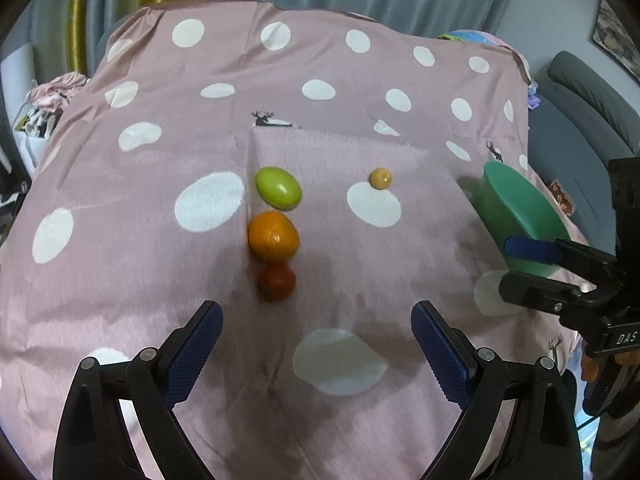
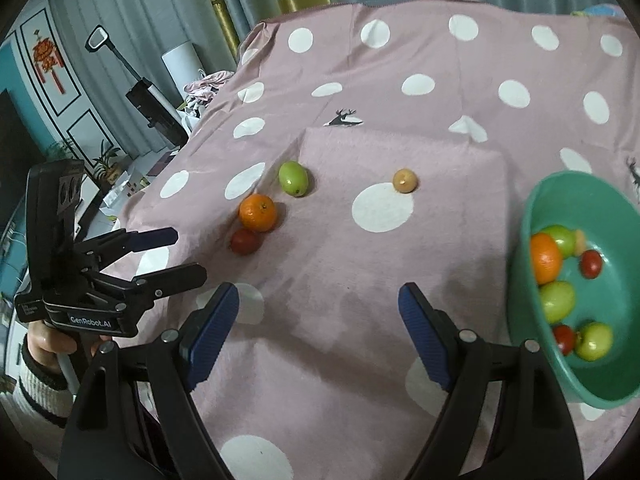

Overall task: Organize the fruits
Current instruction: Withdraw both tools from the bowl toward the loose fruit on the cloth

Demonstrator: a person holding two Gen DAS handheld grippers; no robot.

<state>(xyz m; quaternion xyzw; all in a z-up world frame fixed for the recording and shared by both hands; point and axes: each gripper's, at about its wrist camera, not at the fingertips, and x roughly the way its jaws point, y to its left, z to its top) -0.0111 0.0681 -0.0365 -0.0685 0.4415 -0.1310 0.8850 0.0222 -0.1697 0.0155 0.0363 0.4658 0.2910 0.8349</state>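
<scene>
A green oval fruit (image 1: 278,187), a round orange citrus (image 1: 273,236) and a small red tomato (image 1: 276,281) are lying in a touching line along a fold in the pink cloth with white dots (image 1: 120,264), with a small yellow fruit (image 1: 380,178) sitting apart to their right. A green plastic bowl (image 2: 624,368) at the right is holding more fruit. The left gripper (image 1: 316,314) and right gripper (image 2: 318,294) are hovering nearby, both spread wide and gripping nothing.

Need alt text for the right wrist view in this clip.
Open right gripper hangs over a pink polka-dot cloth where a green fruit, orange, red fruit and small yellow fruit lie loose. A green bowl of fruit sits right; the open left gripper is at left.
</scene>
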